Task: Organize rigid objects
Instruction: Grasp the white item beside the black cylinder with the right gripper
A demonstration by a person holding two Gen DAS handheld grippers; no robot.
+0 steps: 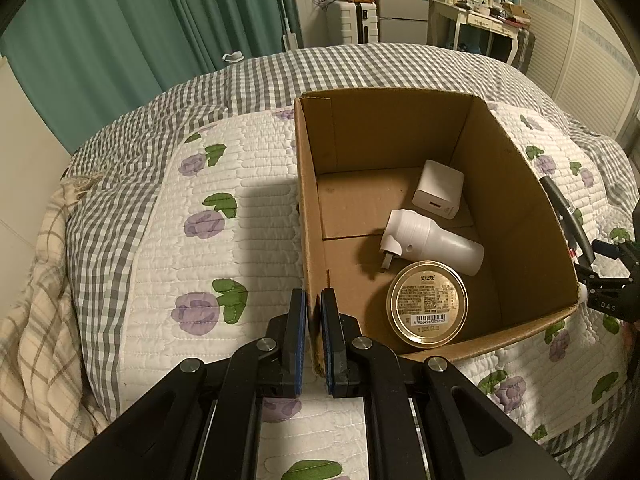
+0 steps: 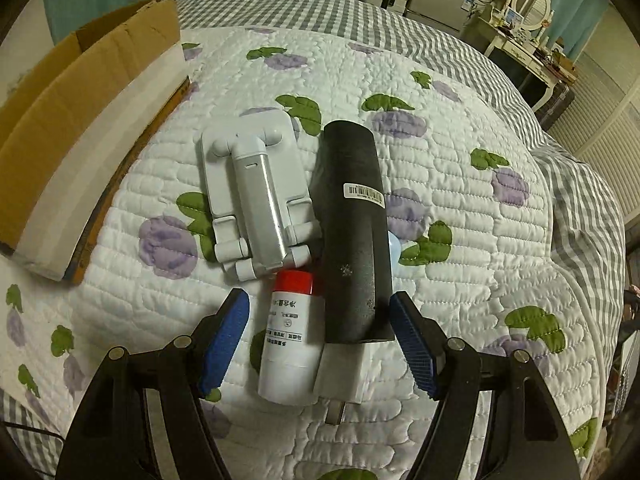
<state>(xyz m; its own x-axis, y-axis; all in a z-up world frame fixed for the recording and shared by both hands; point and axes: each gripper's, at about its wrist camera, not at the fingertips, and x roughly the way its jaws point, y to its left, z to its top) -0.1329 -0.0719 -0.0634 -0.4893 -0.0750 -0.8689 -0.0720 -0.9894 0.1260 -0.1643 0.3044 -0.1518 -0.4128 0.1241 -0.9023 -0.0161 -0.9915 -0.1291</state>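
Left tongs [image 1: 314, 312] pinch cardboard box [image 1: 520, 208] wall, steadying. Right tongs [image 2: 320, 320] spread over red-capped bottle [image 2: 290, 336] and black cylinder [image 2: 352, 232] on bed [image 2: 460, 152]. Next, likely: close on one, carry to box.

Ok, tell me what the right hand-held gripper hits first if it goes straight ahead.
Probably the red-capped white bottle and the black tube beside it: both lie between the open right hand-held gripper's fingers, though depth is unclear.
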